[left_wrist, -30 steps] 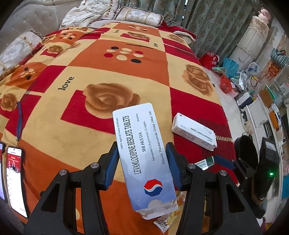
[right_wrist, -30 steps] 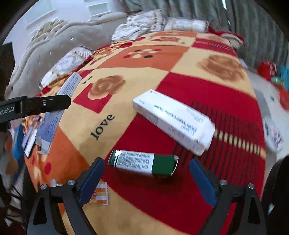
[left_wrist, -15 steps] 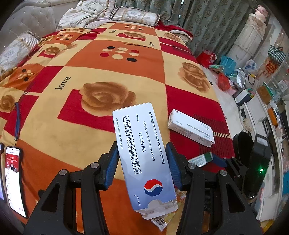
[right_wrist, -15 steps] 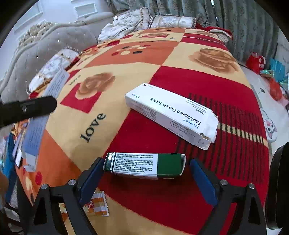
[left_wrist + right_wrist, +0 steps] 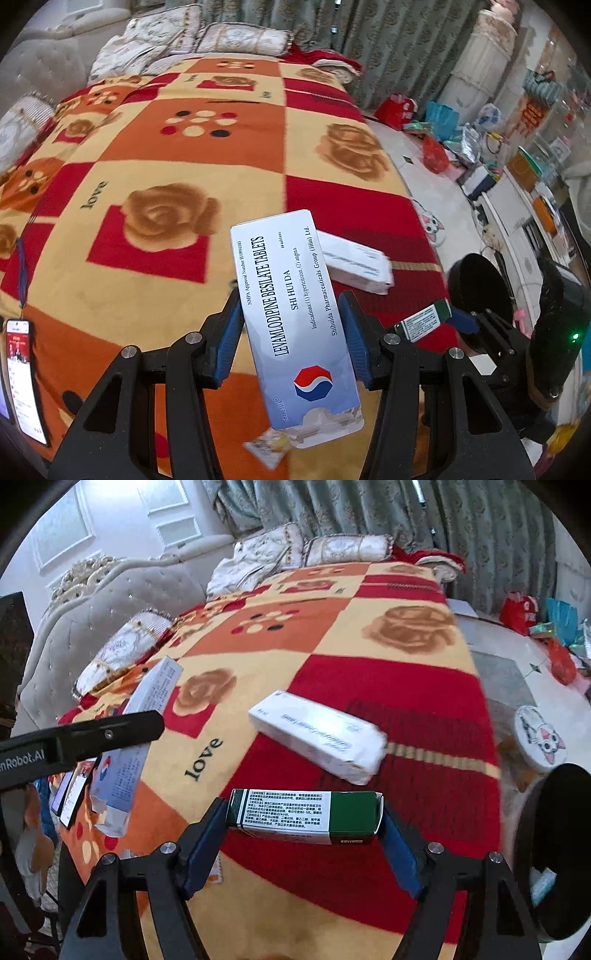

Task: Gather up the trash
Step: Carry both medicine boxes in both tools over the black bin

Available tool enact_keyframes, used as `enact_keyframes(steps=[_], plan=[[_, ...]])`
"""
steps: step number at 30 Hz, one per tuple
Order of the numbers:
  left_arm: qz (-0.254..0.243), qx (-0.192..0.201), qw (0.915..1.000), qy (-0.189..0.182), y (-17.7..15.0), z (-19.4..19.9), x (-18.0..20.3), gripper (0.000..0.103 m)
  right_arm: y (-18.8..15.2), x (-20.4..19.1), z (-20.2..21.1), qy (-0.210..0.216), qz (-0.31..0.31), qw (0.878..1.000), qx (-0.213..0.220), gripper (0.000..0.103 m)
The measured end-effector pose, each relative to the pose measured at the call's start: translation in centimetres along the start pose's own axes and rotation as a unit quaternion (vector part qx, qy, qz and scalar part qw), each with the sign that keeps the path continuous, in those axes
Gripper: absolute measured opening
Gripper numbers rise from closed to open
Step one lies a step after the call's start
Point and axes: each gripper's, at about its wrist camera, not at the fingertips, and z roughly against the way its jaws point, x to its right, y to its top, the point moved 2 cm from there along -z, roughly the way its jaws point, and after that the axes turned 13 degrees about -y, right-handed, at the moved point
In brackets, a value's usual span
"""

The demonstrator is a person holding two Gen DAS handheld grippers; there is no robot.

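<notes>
My left gripper (image 5: 291,308) is shut on a blue and white tablet box (image 5: 303,369), which stands lengthwise between its pads above the bed blanket (image 5: 166,325). The same box (image 5: 147,701) shows at the left of the right wrist view. My right gripper (image 5: 304,814) is closing its jaws on a green and white carton (image 5: 332,812). Its blue pads touch both ends, and the carton hangs just above the blanket. From the left wrist view the carton (image 5: 423,320) is at the right. A white medicine box (image 5: 317,738) lies loose on the red patch beyond it.
Phones (image 5: 24,376) lie at the bed's left edge. A small wrapper (image 5: 269,443) lies below the tablet box. A black round container (image 5: 554,849) stands off the bed's right side. Pillows (image 5: 347,548) line the far end, and bags clutter the floor (image 5: 436,155).
The right jaws have closed from wide apart onto the ends of the green carton, which has come up off the blanket. The left gripper has shifted with its box still held.
</notes>
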Motion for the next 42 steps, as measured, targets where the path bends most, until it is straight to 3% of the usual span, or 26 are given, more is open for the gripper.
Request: enact_keyframes(steps=[20,36,42], plan=[[-0.091,-0.042,0.9931,-0.062,0.6,-5.7,13.5,0.050,-3.0,15.2,5.6,-0.090,-0.113,0.989,0.021,0.077],[-0.118,-0.091,0.9812,-0.123,0.7,-12.6,21.2,0.050,-6.0,23.7,4.9,-0.132,-0.179,0.975,-0.010,0.077],[-0.107,-0.108,0.9780,-0.144,0.8,-15.2,22.5,0.050,-6.9,25.9,3.9,-0.136,-0.201,0.970,-0.023,0.077]])
